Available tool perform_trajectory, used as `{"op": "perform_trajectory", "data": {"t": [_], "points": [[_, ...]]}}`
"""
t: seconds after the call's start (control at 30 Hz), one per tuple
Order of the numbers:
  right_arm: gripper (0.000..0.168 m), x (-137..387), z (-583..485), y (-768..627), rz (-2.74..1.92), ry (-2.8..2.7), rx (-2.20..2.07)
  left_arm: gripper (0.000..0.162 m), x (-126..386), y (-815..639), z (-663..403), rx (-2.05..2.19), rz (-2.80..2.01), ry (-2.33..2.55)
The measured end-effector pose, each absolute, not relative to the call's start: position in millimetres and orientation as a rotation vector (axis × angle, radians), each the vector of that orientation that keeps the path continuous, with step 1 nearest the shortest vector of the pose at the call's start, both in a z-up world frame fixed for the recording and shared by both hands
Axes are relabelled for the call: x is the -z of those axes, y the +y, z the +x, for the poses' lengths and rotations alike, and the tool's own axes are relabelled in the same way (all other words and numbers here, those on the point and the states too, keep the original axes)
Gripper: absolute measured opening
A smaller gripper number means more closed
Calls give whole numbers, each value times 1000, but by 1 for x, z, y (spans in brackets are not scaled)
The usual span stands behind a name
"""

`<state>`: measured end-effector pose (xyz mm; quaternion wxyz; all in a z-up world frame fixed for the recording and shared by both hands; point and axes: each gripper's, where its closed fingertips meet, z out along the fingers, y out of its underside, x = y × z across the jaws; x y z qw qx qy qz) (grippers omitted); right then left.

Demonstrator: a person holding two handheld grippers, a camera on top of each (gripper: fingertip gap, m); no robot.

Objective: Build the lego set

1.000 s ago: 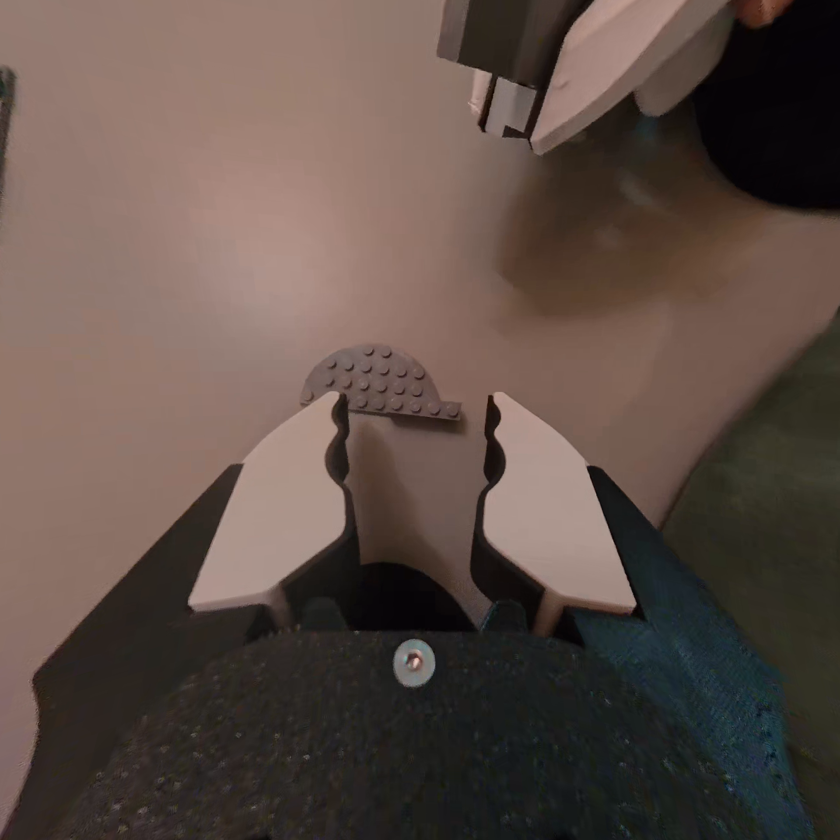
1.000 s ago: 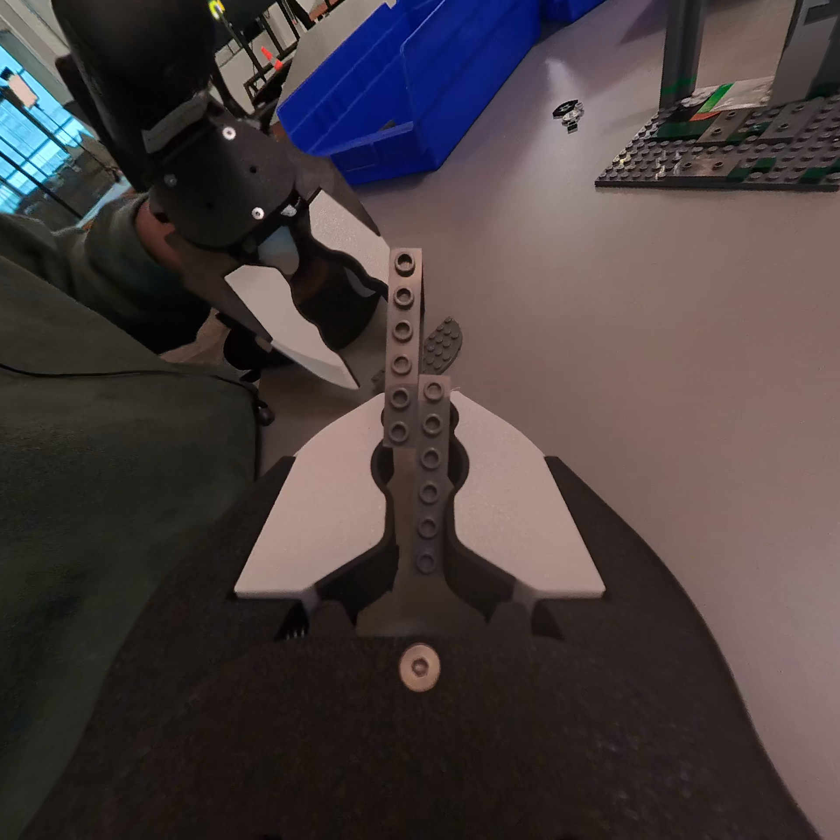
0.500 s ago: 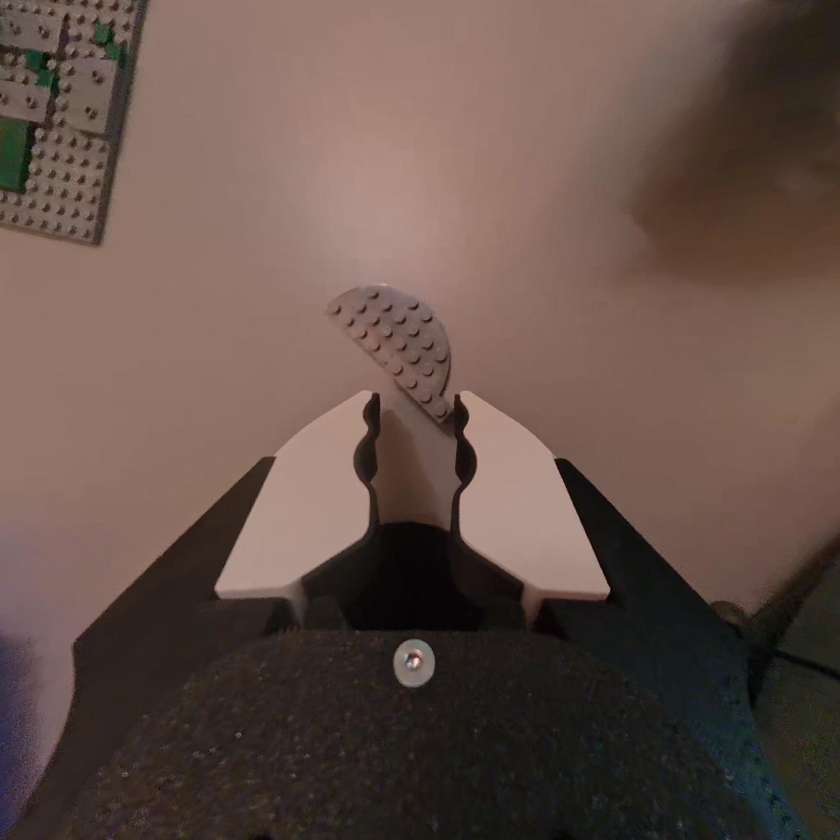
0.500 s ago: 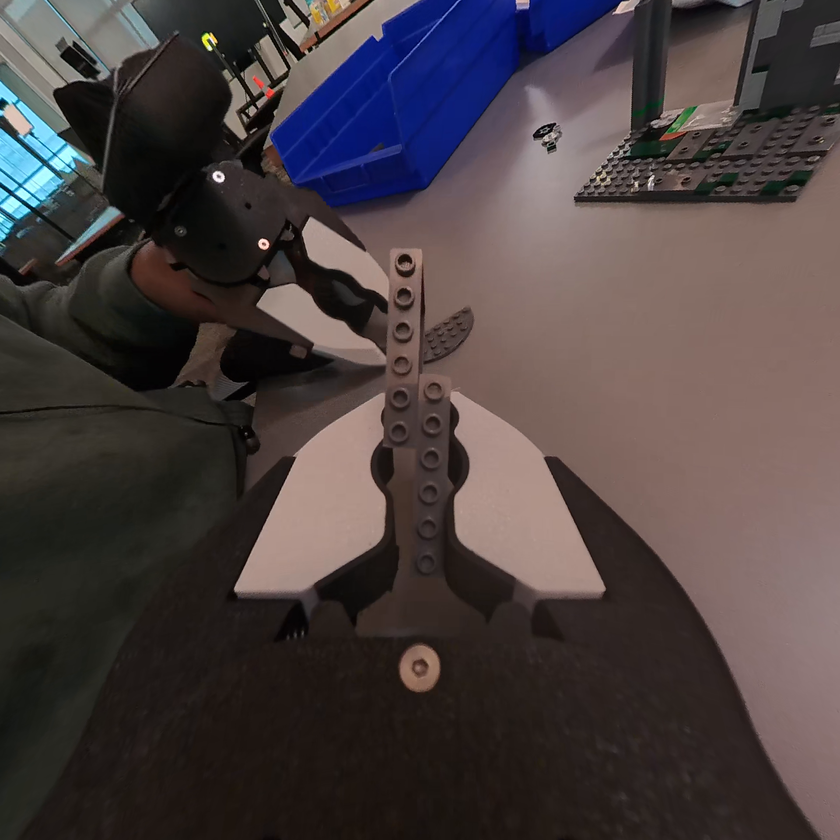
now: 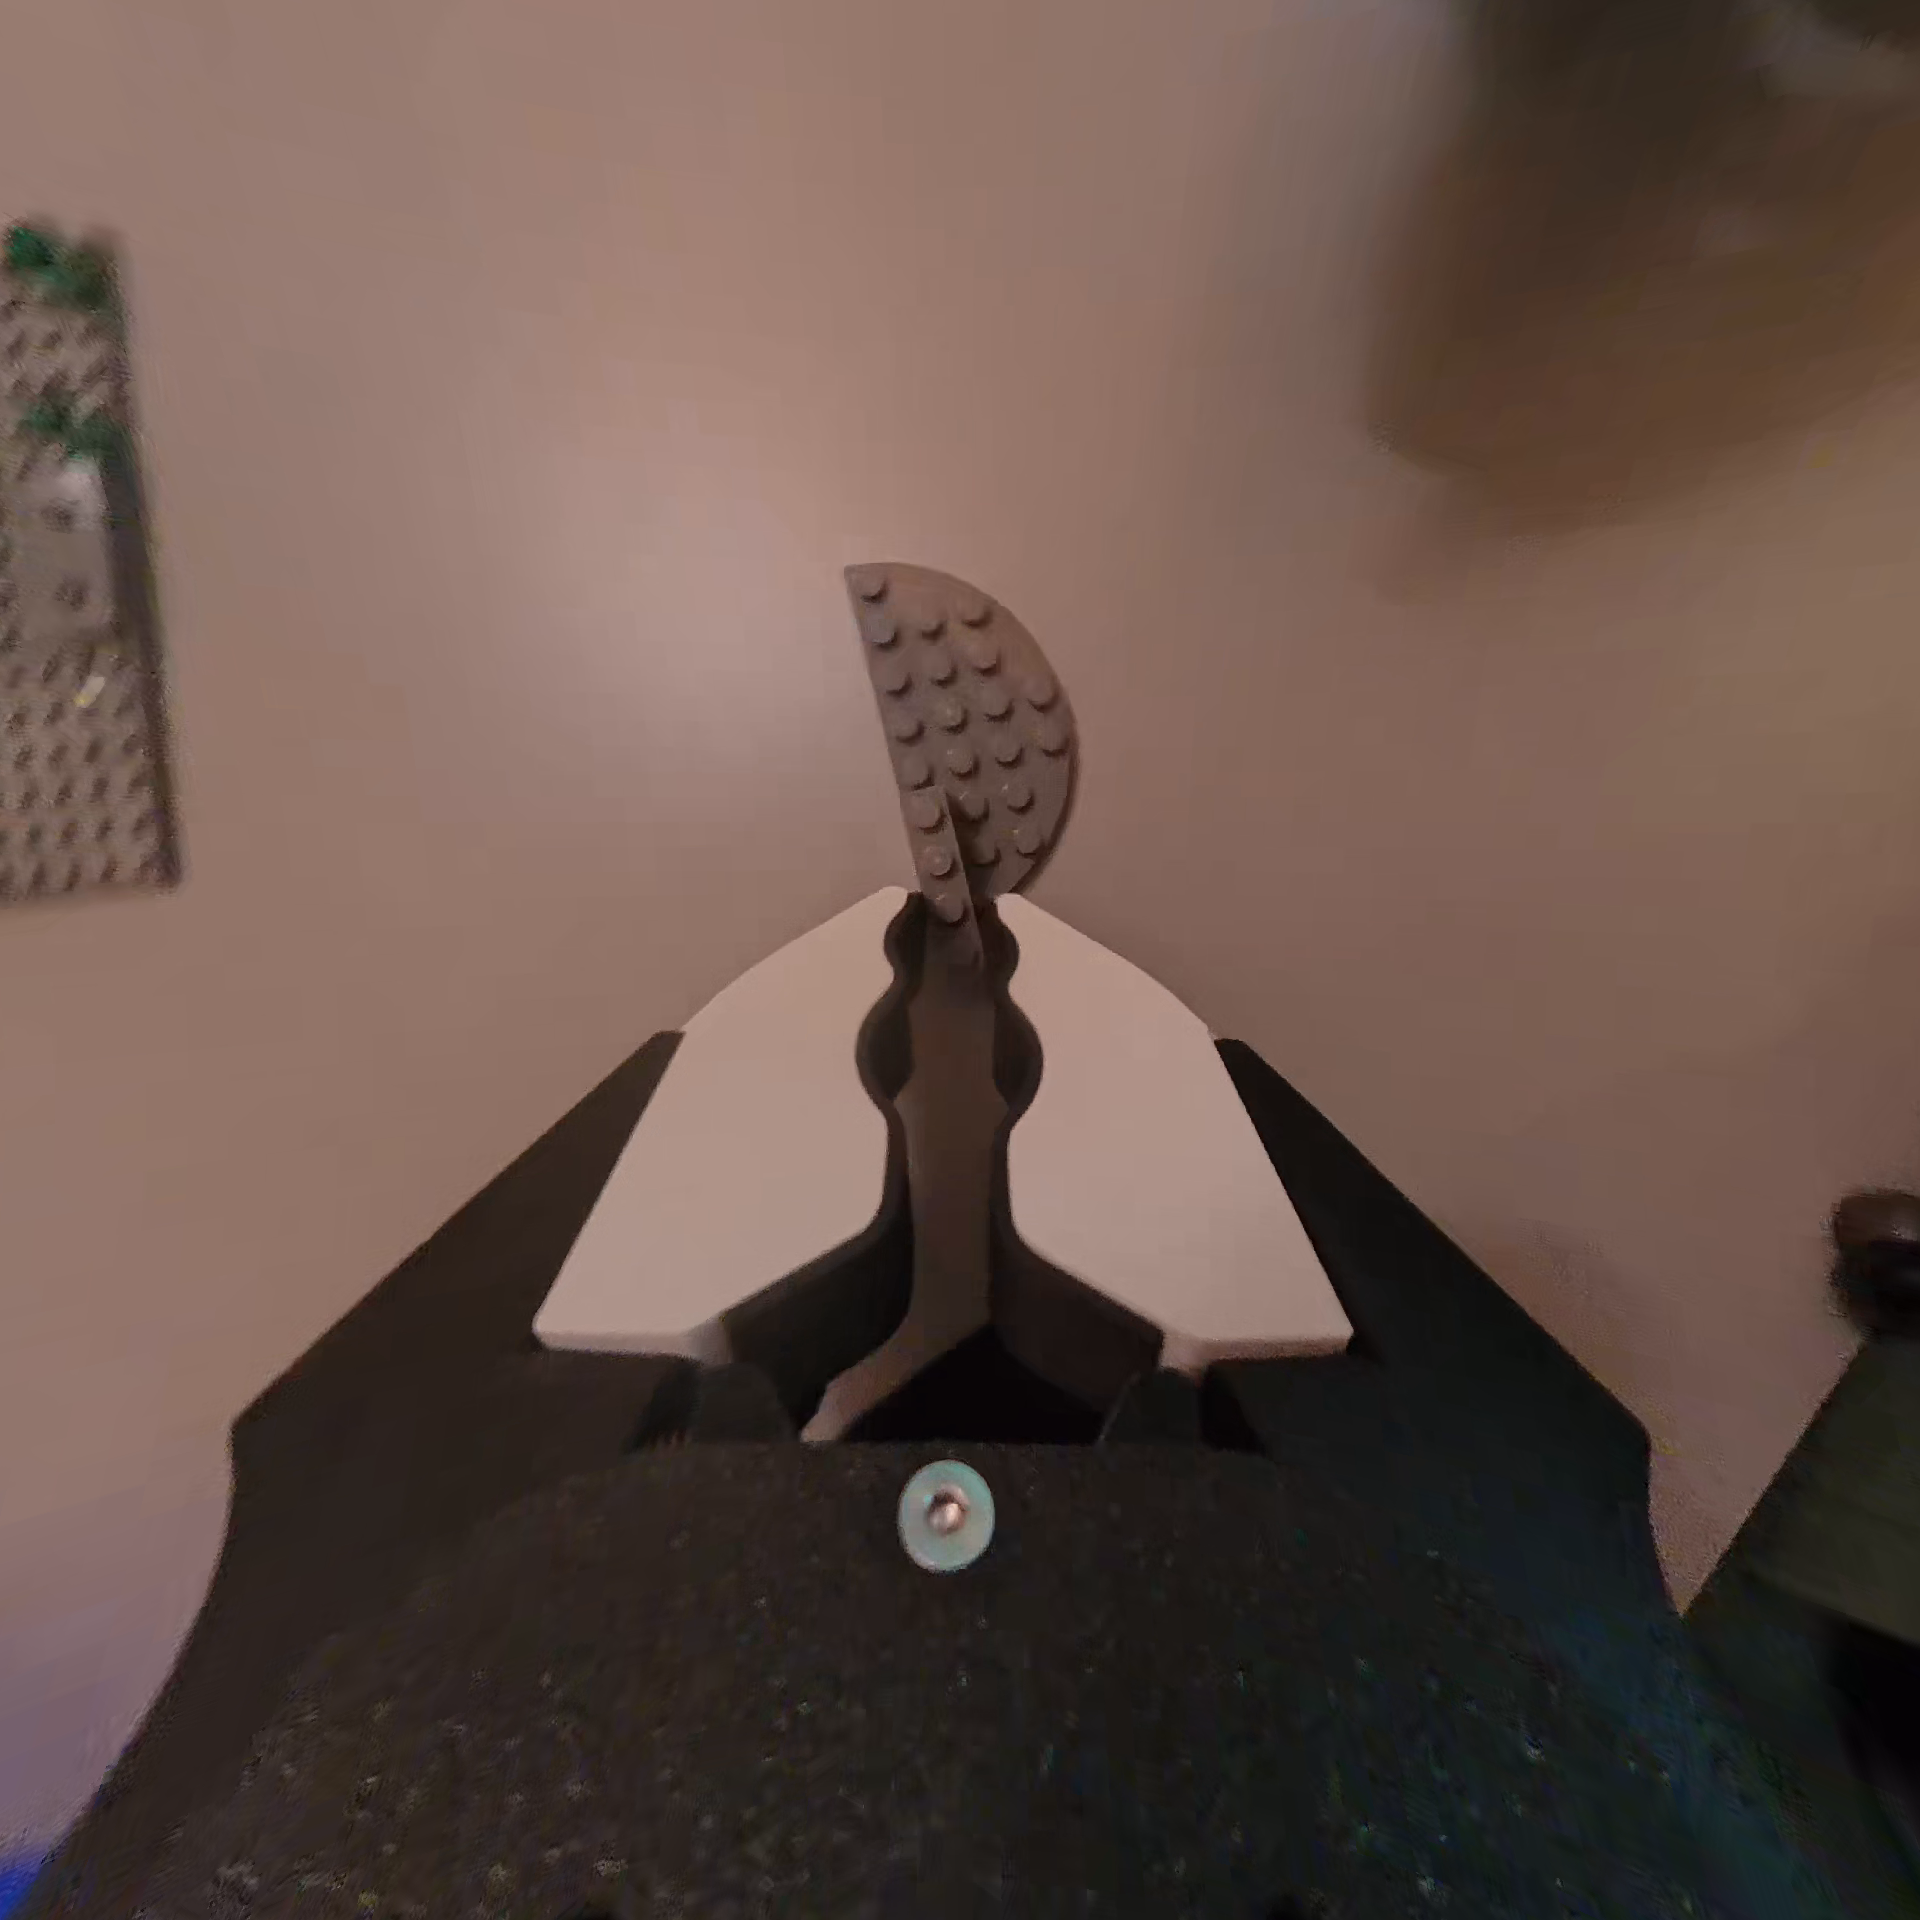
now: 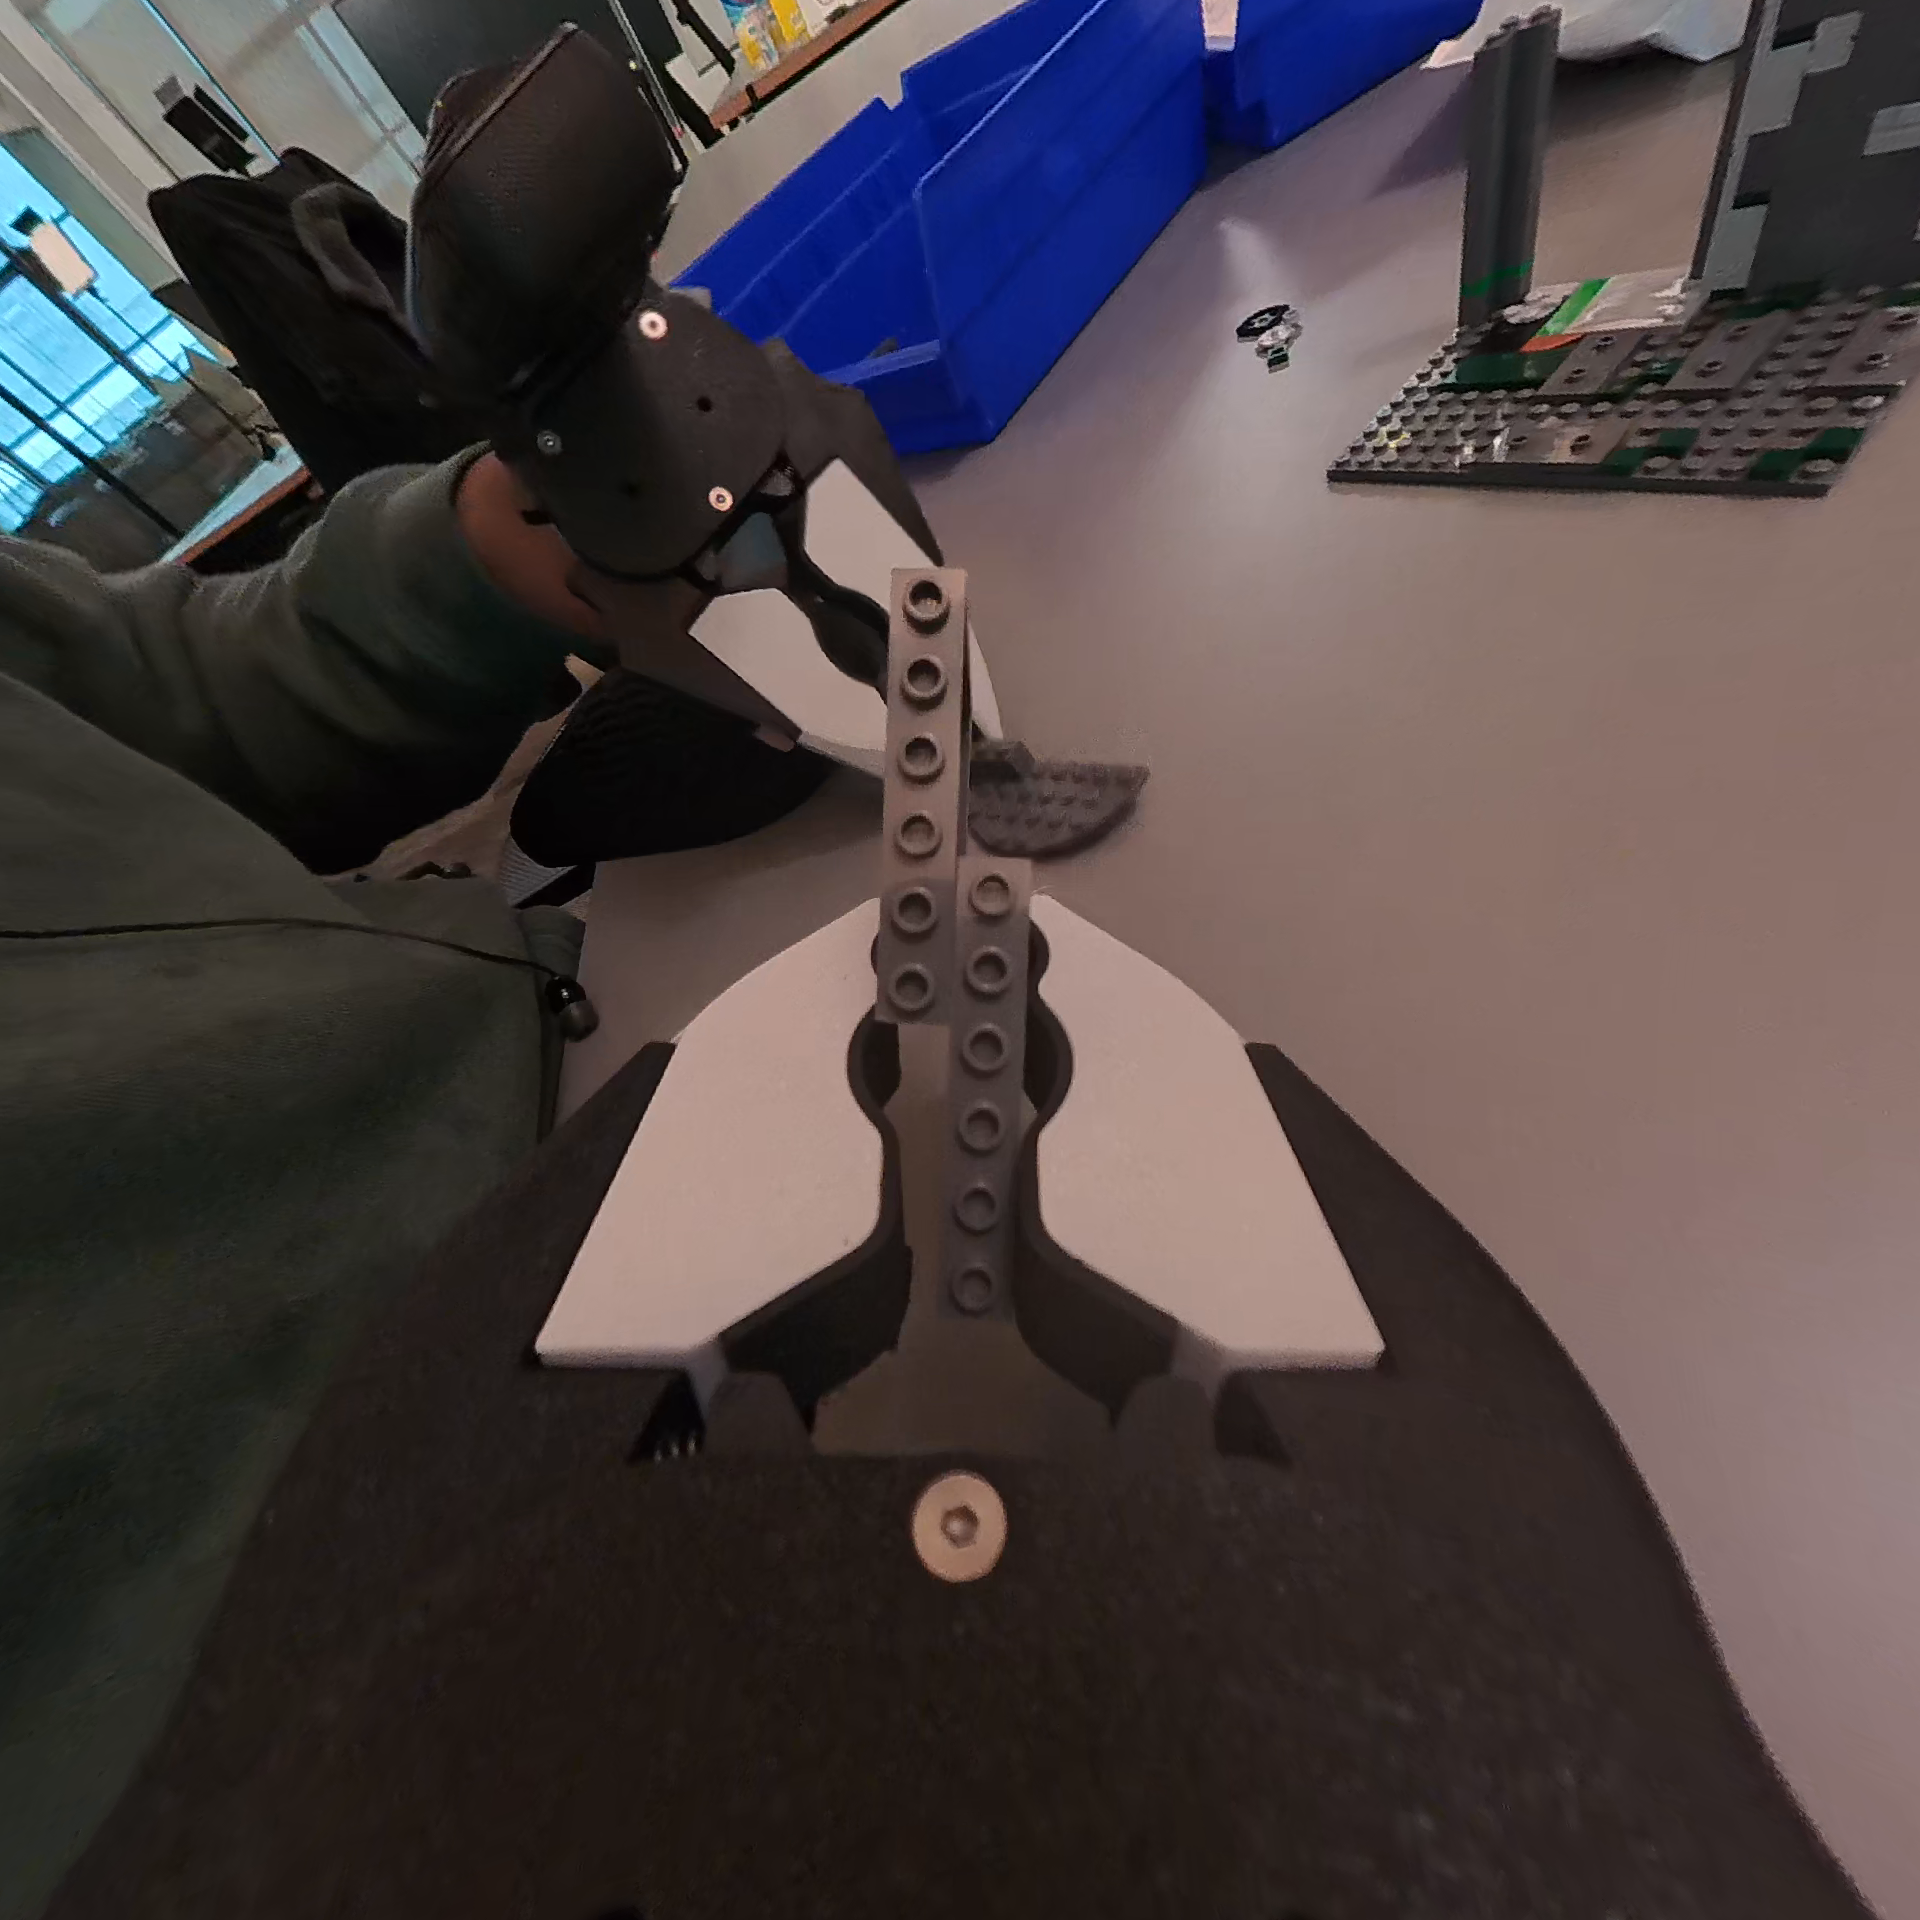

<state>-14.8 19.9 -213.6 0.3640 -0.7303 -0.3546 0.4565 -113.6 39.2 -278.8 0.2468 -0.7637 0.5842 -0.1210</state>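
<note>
While the right gripper (image 6: 961, 935) pinches 2 joined strips (image 6: 951, 914), the left gripper (image 5: 951, 914) nips a half-round plate (image 5: 971, 727).

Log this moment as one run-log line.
left gripper: shut on half-round plate | right gripper: shut on joined grey strips | baseplate build: untouched

Dim, warm-tinted left wrist view with blurred edges; brighter daylit right wrist view, wide-angle bending.
</note>
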Motion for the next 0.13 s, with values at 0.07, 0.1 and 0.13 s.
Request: {"op": "perform_trajectory", "data": {"t": [0.07,0.1,0.13], "points": [[18,212,-15,20,-1863,-916,-1170,9,275,33,-98,419,-1990,1709],[18,211,-15,21,-1858,-910,-1161,8,273,30,-92,445,-1929,1779],[18,211,-13,23,-1854,-901,-1149,8,272,28,-85,465,-1881,1831]]}}
